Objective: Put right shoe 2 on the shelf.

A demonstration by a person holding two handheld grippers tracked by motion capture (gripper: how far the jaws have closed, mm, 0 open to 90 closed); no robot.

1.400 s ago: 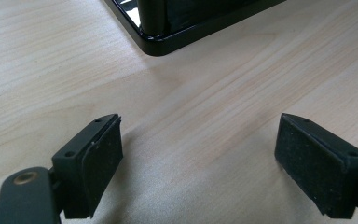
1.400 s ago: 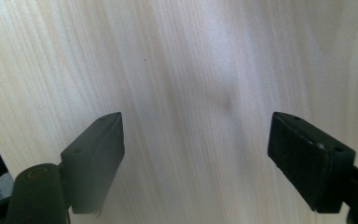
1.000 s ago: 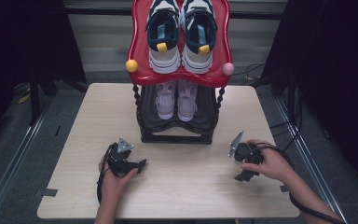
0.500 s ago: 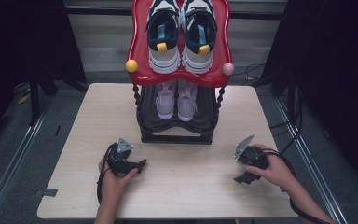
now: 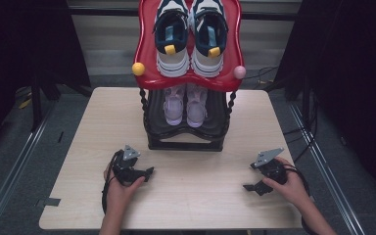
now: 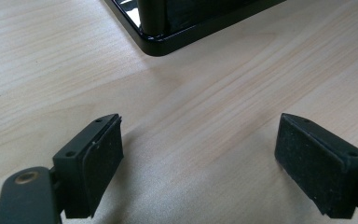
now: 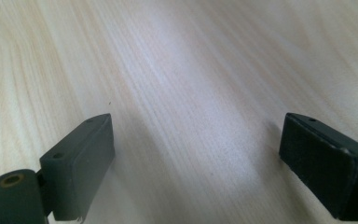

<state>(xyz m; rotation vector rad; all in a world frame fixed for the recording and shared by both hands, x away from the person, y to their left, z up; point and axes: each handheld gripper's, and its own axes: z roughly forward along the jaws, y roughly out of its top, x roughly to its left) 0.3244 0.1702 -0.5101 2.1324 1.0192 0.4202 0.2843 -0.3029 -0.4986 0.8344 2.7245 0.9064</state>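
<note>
Left claw (image 5: 149,172) spread, empty, low over the desk (image 5: 200,205). Right claw (image 5: 250,178) spread too, just been opening, nothing between. Lilac shoes (image 5: 186,105) well apart, on the rack (image 5: 186,144) bottom shelf. Risk of bumping the red top shelf (image 5: 149,73) on reaching in, toppling its sneakers (image 5: 191,39).

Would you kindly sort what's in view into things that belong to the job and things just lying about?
Job:
- shoe rack
- top sneakers
- lilac sneakers
- left gripper, open
- right gripper, open

Lying about:
- cables on the floor behind the table
</note>
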